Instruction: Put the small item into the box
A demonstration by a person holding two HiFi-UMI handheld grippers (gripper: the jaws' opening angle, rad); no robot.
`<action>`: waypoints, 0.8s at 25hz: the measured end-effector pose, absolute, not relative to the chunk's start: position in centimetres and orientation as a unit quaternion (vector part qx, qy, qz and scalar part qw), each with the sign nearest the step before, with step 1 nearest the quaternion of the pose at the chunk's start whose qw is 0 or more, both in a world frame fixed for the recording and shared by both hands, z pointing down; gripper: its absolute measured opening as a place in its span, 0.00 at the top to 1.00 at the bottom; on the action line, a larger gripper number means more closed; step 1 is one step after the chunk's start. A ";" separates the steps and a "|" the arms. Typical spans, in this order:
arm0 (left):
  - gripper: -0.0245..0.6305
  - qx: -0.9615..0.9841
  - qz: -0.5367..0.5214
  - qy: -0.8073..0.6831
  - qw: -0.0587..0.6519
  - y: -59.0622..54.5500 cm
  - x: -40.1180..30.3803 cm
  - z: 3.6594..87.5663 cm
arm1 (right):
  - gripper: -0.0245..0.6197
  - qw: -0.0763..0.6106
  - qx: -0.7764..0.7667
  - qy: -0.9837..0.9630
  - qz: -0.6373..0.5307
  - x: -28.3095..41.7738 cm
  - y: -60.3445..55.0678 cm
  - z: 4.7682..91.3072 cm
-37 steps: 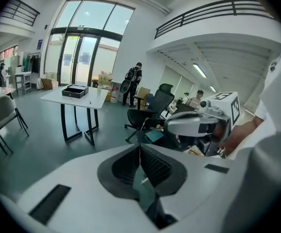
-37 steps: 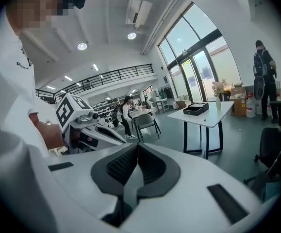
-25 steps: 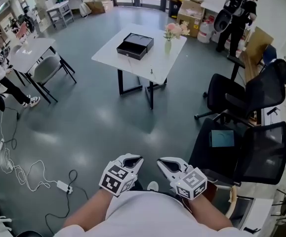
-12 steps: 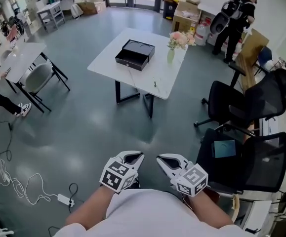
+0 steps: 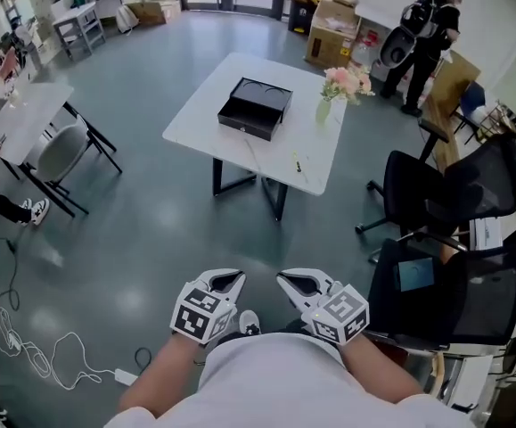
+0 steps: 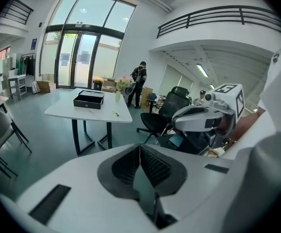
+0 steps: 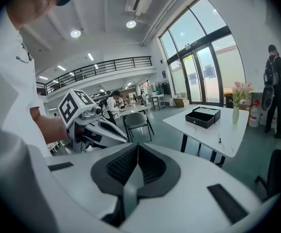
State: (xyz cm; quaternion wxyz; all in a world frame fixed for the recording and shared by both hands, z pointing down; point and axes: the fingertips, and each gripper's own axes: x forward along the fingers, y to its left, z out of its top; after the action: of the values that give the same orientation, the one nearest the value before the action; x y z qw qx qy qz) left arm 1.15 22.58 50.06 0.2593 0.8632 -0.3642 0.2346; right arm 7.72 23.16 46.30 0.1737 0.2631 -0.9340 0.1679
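Observation:
A white table (image 5: 206, 105) stands some way ahead on the grey floor. On it lie an open black box (image 5: 256, 108) and a small dark item (image 5: 298, 163) near the front right edge, beside a vase of pink flowers (image 5: 339, 86). My left gripper (image 5: 226, 283) and right gripper (image 5: 291, 283) are held side by side close to my body, far from the table, both shut with nothing between the jaws. The left gripper view shows the box (image 6: 89, 99) and the item (image 6: 115, 113). In the right gripper view the box (image 7: 203, 116) and the item (image 7: 220, 140) also appear.
Black office chairs (image 5: 436, 194) stand to the right of the path. A person with a backpack (image 5: 427, 34) stands by cardboard boxes (image 5: 333, 29) at the back. A second table with a grey chair (image 5: 57, 154) is at the left. A white cable (image 5: 26, 355) lies on the floor.
Both grippers, still shut and empty, have been carried forward with me toward the white table. The table and box sit slightly more to the right in the head view.

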 end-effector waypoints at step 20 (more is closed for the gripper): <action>0.94 0.809 0.222 -0.452 0.302 12.6 -9.9 52.3 | 0.94 0.191 0.175 -0.949 0.179 -2.4 9.9 48.7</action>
State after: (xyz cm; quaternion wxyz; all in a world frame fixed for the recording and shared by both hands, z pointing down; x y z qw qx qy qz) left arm -9.88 12.56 52.34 0.3019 0.8094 -0.4520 0.2223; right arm -2.39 9.91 48.70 0.1908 0.1748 -0.9492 0.1793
